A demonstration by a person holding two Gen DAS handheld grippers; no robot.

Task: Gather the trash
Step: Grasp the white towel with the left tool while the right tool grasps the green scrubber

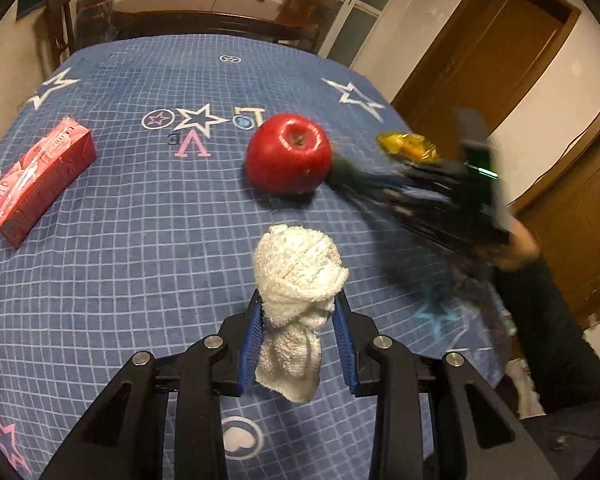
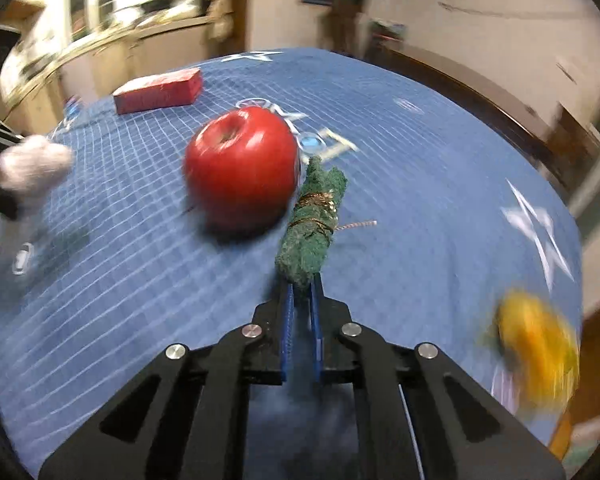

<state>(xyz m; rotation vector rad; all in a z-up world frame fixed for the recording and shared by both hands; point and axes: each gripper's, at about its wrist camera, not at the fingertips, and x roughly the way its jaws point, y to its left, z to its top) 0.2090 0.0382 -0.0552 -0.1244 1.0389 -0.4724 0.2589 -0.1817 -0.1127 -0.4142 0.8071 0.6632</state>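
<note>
Between left gripper (image 1: pixel 300 312) pads, white towel (image 1: pixel 296 280)

- Left hand-held gripper (image 1: pixel 299 304): matt black plastic links, bright metal pivot pins, ribbed blue pads.
- White terry-cloth bundle (image 1: pixel 296 276): looped, rough, matt.
- Round red apple (image 1: pixel 288 154): smooth, glossy skin with highlights.
- Blue checked cloth cover (image 1: pixel 140 240) on the counter: woven, matt, printed stars.
- Pinkish-red rectangular carton (image 1: pixel 36 182): printed, slight sheen.
- Dark green rolled cloth (image 2: pixel 314 224): coarse, matt nap, bound with thin metallic-looking wire.
- Yellow crinkled wrapper (image 1: pixel 408 146): shiny film.
- Brown wooden door (image 1: pixel 480 52): smooth, semi-gloss.
</note>
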